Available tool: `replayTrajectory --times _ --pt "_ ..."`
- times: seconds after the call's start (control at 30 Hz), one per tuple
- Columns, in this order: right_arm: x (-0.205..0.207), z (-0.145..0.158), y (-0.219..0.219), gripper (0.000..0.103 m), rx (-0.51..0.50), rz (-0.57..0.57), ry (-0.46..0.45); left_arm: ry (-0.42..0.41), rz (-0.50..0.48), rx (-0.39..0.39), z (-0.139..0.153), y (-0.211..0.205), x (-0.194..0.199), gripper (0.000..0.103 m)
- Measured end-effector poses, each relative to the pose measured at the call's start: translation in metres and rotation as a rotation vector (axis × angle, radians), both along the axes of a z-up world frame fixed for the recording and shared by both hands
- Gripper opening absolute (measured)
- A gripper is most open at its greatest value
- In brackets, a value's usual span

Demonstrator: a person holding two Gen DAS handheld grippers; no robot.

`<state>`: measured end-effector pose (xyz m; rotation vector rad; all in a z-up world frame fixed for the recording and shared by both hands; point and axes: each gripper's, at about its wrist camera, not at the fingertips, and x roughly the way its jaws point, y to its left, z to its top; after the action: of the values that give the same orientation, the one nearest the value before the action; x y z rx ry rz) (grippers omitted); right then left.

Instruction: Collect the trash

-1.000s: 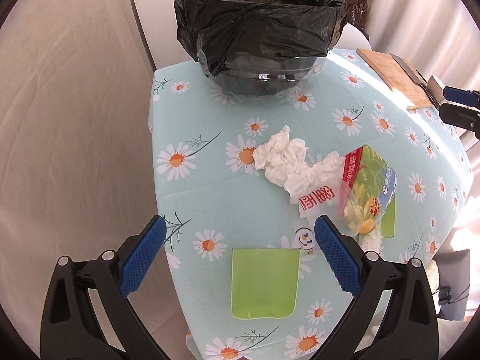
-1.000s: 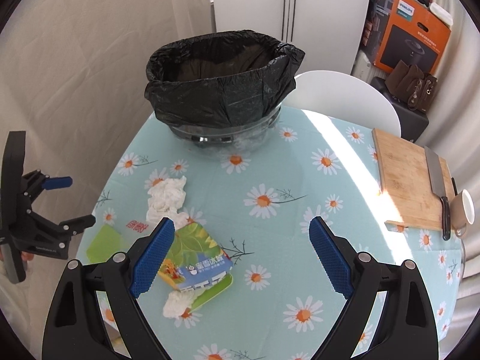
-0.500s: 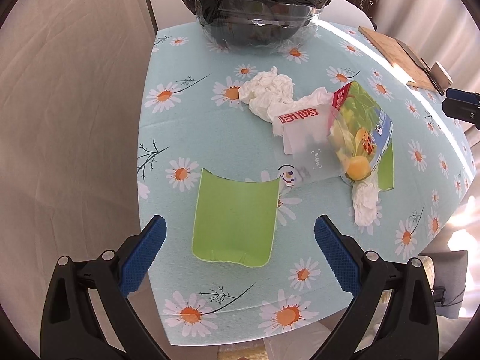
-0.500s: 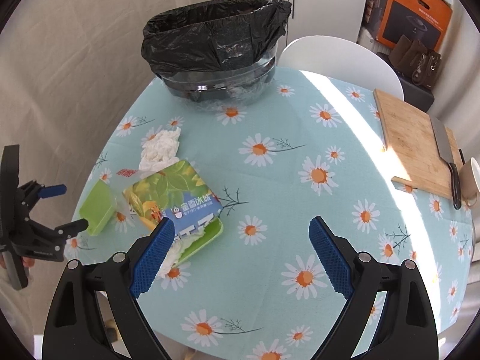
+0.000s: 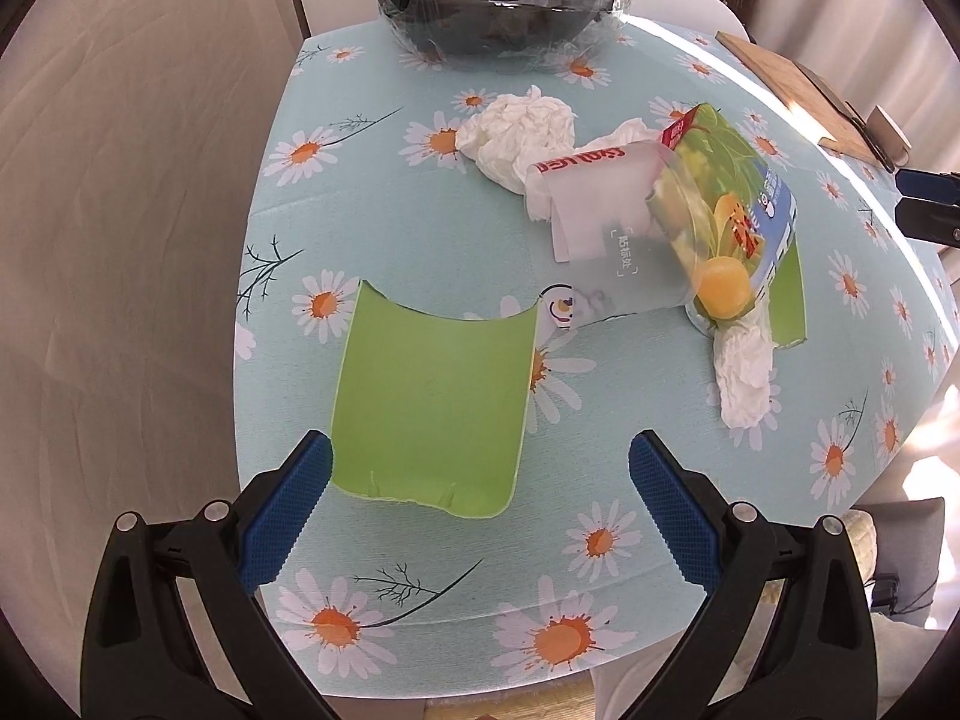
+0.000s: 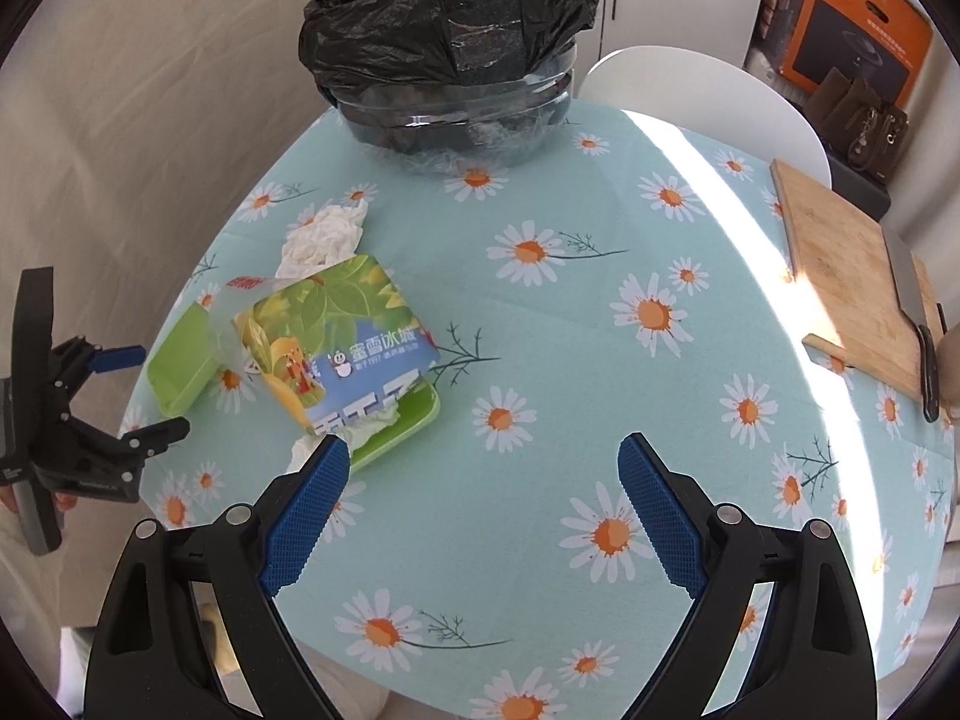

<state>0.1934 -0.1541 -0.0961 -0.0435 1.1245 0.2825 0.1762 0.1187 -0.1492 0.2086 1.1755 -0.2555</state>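
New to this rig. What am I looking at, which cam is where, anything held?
No robot arm: a person carries two hand-held clamps, each with a fisheye camera looking along its blue pads. The left gripper hovers over a green carton piece; the right gripper hovers above the daisy tablecloth and sees the other clamp at its left edge. Both jaws are open, holding nothing. On the table: crumpled tissues, a printed drink bag, the black-lined bin, a cutting board.
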Motion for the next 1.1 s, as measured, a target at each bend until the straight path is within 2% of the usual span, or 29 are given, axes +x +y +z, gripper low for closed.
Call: replayTrajectory --times 0.2,0.37,0.6,0.73,0.77,0.83,0.87,0.9,0.93,1.0,1.1 --pt "0.012 -0.013 0.010 0.087 0.014 0.056 0.021 -0.009 0.013 0.026 -0.013 0.004 0.009 0.097" --pt "0.032 -0.029 0.032 0.087 -0.010 0.151 0.067 -0.002 0.048 0.040 -0.023 0.008 0.015 0.097" --pt "0.058 -0.050 0.058 0.087 -0.022 0.242 0.106 0.026 0.081 -0.006 -0.028 0.018 0.028 0.097" --pt "0.067 -0.058 0.064 0.085 0.029 0.263 0.110 0.066 0.099 -0.014 -0.038 0.025 0.039 0.097" --pt "0.070 -0.061 0.065 0.085 0.041 0.263 0.125 0.051 0.099 -0.009 -0.037 0.026 0.040 0.097" --pt "0.076 -0.067 0.066 0.067 0.080 0.266 0.159 0.061 0.096 -0.016 -0.037 0.026 0.043 0.097" --pt "0.078 -0.068 0.066 0.063 0.112 0.270 0.172 0.063 0.096 -0.016 -0.037 0.026 0.045 0.096" --pt "0.080 -0.067 0.064 0.049 0.142 0.273 0.177 0.059 0.102 -0.010 -0.036 0.026 0.046 0.094" --pt "0.081 -0.064 0.064 0.039 0.163 0.277 0.167 0.044 0.116 0.009 -0.034 0.026 0.047 0.085" --pt "0.082 -0.058 0.063 0.031 0.173 0.289 0.147 0.037 0.140 0.006 -0.031 0.030 0.050 0.071" --pt "0.083 -0.051 0.061 0.022 0.209 0.314 0.146 0.049 0.180 -0.049 -0.027 0.039 0.052 0.068"
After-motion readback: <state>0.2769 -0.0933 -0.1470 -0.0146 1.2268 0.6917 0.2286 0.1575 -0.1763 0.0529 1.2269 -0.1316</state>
